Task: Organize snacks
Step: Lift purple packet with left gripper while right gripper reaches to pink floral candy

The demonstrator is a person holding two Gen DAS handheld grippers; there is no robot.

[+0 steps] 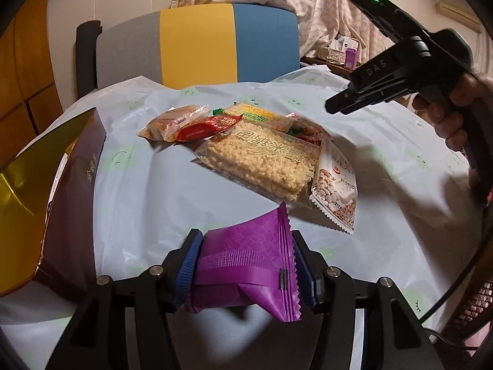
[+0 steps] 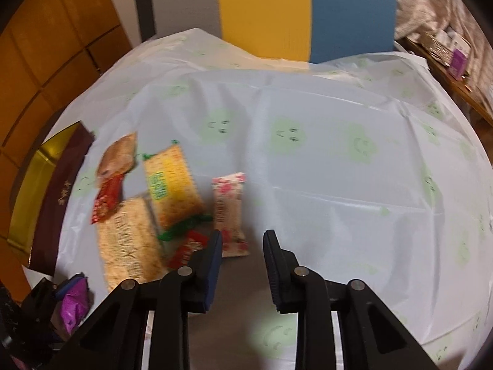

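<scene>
My left gripper (image 1: 245, 265) is shut on a purple snack packet (image 1: 246, 265), held above the table near its front edge. The packet also shows in the right wrist view (image 2: 74, 303). Ahead of it lies a pile of snacks: a clear rice-cracker pack (image 1: 262, 160), a white bean packet (image 1: 336, 191), a red packet (image 1: 209, 126) and an orange-brown packet (image 1: 171, 121). My right gripper (image 2: 243, 246) is open and empty, above the table, just right of a white-and-pink packet (image 2: 229, 212). It shows in the left wrist view (image 1: 336, 104) beyond the pile's right side.
A dark maroon box with a gold inside (image 1: 46, 191) stands open at the table's left edge. The round table carries a pale blue cloth with green smiley faces (image 2: 339, 169). A grey, yellow and blue chair (image 1: 197, 46) stands behind the table. A side shelf with small items (image 2: 453, 52) is at the far right.
</scene>
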